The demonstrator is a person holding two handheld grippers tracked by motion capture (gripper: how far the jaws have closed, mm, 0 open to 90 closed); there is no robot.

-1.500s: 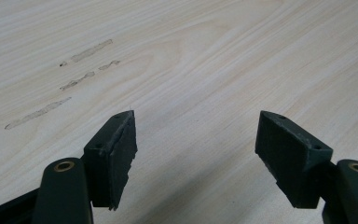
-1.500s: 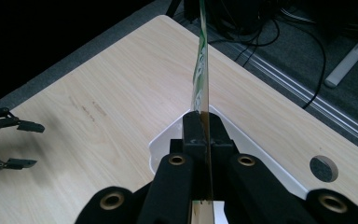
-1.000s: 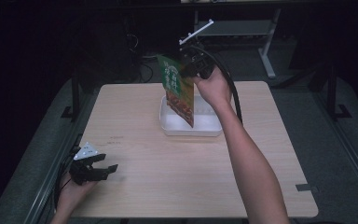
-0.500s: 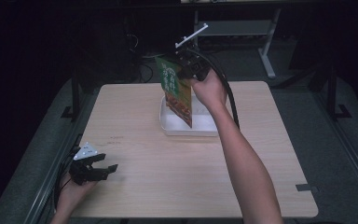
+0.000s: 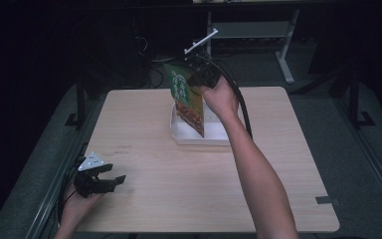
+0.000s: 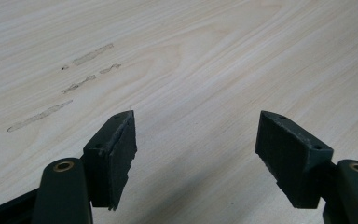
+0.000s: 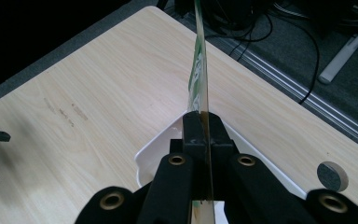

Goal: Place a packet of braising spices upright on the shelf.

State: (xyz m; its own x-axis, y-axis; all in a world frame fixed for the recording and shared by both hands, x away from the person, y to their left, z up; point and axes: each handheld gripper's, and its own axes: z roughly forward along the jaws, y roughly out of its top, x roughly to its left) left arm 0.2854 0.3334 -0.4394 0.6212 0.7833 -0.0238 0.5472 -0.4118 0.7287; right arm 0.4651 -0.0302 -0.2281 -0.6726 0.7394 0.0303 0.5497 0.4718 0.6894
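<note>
The right gripper (image 5: 195, 78) pinches a flat green-and-orange printed pouch (image 5: 186, 99) above the white rectangular tray (image 5: 199, 137). The left gripper (image 5: 107, 180) rests spread on the pale wooden worktop (image 5: 179, 174).

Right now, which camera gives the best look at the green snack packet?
The high view: the green snack packet shows its printed face, hanging above the white tray. The right gripper view sees it edge-on, clamped in the right hand-held gripper.

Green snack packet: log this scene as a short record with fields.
held item: green snack packet, hanging edge-up above the tray
holder: right gripper, jaws shut on the packet's edge
below it: white tray on the wooden table
left gripper: open, nothing between the jaws, low at the table's near left corner
</note>
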